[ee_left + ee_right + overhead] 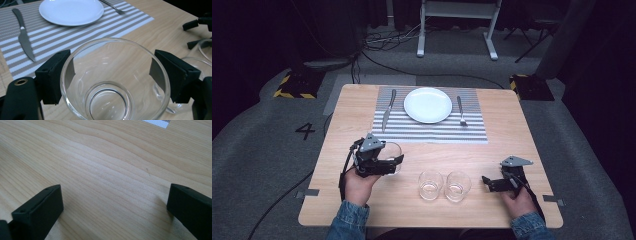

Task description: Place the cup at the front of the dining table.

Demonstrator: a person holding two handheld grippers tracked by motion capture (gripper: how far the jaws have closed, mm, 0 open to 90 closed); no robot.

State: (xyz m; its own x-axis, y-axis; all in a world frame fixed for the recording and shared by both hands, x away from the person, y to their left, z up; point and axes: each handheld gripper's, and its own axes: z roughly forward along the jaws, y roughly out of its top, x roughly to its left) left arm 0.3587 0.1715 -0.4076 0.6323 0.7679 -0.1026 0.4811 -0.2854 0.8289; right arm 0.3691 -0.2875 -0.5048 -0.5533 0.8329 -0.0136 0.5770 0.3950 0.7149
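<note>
The left gripper (395, 161) has its jaws clamped on a clear glass (113, 82) — held near the table's (512, 135) left side, just below the striped placemat (432, 132). The right gripper (487, 182) rests wide open, holding nothing — beside two more glasses (444, 186).

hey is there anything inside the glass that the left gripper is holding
Nothing shows inside the glass clamped in the left gripper: through its open rim you see clear walls and a bare base. The tabletop beneath it shows only as wood grain through the glass.
</note>
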